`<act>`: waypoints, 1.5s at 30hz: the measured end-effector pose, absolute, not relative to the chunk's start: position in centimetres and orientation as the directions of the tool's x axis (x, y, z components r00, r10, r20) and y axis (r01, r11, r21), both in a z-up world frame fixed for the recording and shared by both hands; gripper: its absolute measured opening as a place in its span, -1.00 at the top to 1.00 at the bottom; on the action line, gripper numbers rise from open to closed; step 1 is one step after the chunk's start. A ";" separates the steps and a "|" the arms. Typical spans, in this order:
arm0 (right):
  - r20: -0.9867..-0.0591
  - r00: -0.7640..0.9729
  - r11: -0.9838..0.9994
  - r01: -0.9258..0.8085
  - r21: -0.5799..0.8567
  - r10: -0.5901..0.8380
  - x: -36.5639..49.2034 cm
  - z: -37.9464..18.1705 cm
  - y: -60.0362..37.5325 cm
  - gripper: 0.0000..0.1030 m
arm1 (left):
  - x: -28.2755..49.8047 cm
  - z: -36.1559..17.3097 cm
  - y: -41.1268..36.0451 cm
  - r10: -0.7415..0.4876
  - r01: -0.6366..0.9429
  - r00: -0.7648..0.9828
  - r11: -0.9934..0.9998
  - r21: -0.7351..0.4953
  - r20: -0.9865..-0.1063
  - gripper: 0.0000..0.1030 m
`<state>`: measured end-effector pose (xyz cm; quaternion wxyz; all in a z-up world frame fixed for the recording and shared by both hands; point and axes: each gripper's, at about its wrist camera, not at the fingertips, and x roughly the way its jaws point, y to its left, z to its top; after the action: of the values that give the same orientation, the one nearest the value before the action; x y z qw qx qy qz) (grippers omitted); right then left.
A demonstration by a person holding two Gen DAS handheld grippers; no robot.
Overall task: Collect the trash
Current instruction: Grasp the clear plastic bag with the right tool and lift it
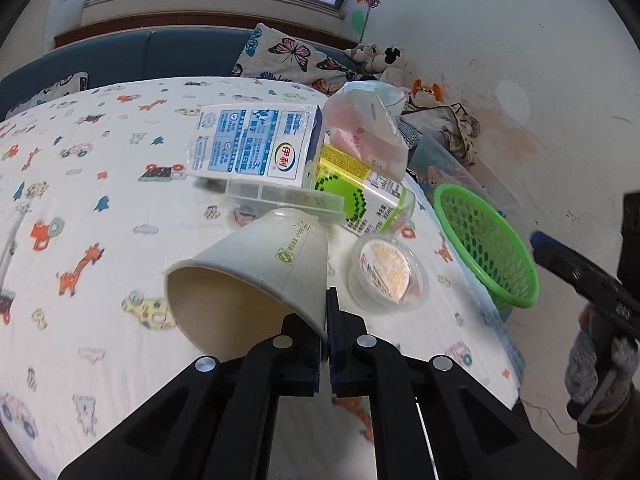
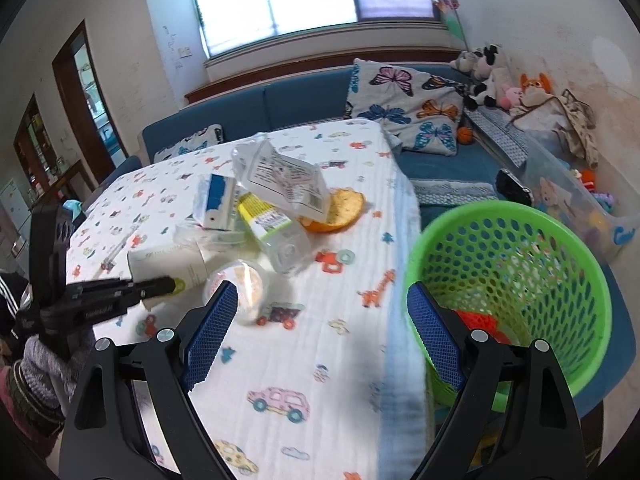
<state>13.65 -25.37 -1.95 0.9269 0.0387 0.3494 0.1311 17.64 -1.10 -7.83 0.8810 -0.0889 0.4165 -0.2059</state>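
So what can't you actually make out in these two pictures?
- Left wrist view: the clear tray is mostly hidden under the milk carton and behind the paper cup.
- Right wrist view: the red thing in the green basket is partly hidden by the right gripper; I cannot tell what it is.
- Both views: package print is too small.
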 end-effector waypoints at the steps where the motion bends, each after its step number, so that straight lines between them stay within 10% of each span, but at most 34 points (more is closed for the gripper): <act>1: -0.635 0.722 0.961 -0.225 0.161 0.276 13.9 -1.8 -24.9 -0.68 | 17.2 -7.7 -1.0 -0.434 0.290 0.569 0.901 -0.323 -0.699 0.93; 32: -0.655 0.706 0.947 -0.316 0.052 0.271 27.7 -1.2 -16.3 -0.48 | 12.8 -4.8 4.2 -0.400 0.234 0.633 0.915 -0.329 -0.663 0.93; 45: -0.666 0.689 0.946 -0.311 0.087 0.287 28.6 -2.8 -16.9 0.27 | 13.4 -4.9 4.0 -0.399 0.227 0.631 0.915 -0.333 -0.665 0.93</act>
<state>28.64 -16.88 -2.78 0.9187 -0.0164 0.3595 0.1628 13.36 4.00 -4.85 0.8965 -0.1093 0.3922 -0.1747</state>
